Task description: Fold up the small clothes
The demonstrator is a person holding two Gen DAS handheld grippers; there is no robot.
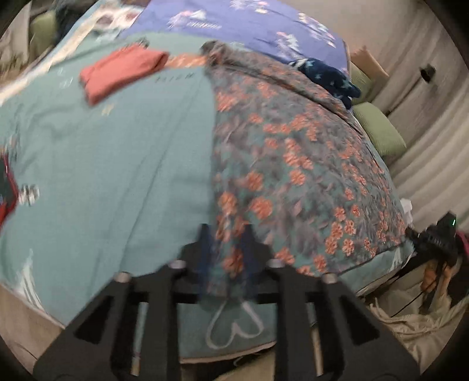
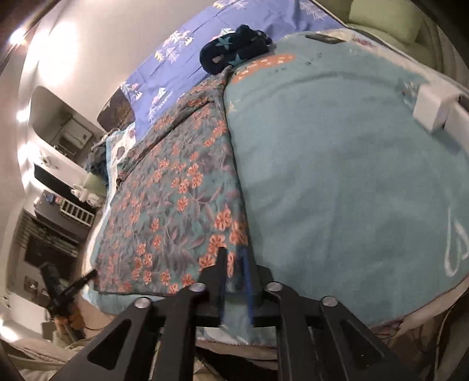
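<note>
The floral garment (image 1: 293,164), a teal cloth printed with orange flowers and grey-purple leaves, lies spread flat on our teal blanket (image 1: 117,164), covering the blanket's side toward the wall and reaching its near edge. Its long straight edge runs away from us up the bed, and in our right wrist view it looks folded lengthwise (image 2: 176,187).

Our left gripper (image 1: 225,249) stands over the garment's near hem with its jaws narrowly apart; the picture is blurred, so we cannot tell whether the pads press the cloth. Our right gripper (image 2: 234,263) stands at the garment's near corner, jaws likewise narrow, with the hem between them; whether it pinches we cannot tell either.

Only our left view shows a folded pink garment (image 1: 123,70) lying farther up the blanket, well apart from the floral one. Both views show a dark blue star-patterned bundle (image 2: 234,47) at the far end. Our right view alone shows the shelves (image 2: 58,187) along the wall and a white block (image 2: 433,108) at the edge of the frame.

Beyond the blanket lies a purple sheet (image 1: 234,23) with white prints, and green cushions (image 1: 381,129) sit beside the bed.
</note>
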